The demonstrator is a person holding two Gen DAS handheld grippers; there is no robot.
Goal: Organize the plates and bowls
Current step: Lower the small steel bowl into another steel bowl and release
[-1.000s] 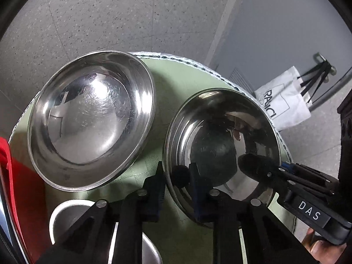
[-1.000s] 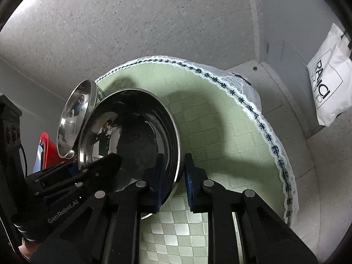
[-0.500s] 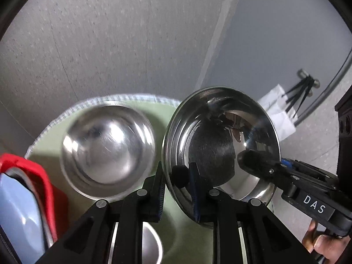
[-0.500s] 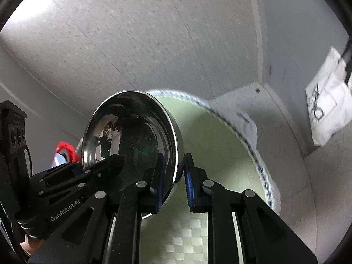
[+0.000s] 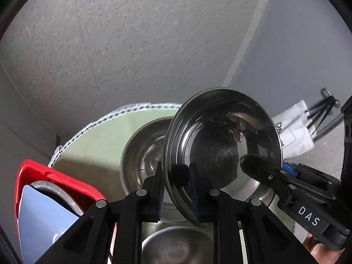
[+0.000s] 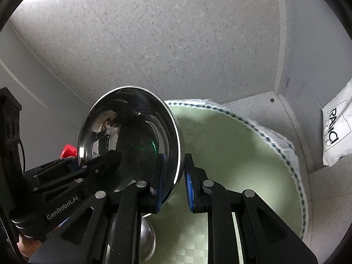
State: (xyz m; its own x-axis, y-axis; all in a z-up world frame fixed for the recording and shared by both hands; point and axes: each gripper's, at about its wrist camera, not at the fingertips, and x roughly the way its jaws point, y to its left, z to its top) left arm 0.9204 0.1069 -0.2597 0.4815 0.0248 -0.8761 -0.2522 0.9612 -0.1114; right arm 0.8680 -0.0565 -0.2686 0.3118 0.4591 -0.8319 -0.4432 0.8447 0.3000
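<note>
While both grippers' jaws clamp opposite rim edges, the steel bowl (image 5: 222,145) tilts, hollow facing the cameras.

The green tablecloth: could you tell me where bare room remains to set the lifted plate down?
Free: the green tablecloth right of the plate, out to its stitched edge. Crowded: the left, with a steel bowl, a red bin, and a near bowl.

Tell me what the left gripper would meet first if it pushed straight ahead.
Probably the second steel bowl on the green tablecloth, just beyond the left gripper, which clamps the raised steel bowl; depth is uncertain.
</note>
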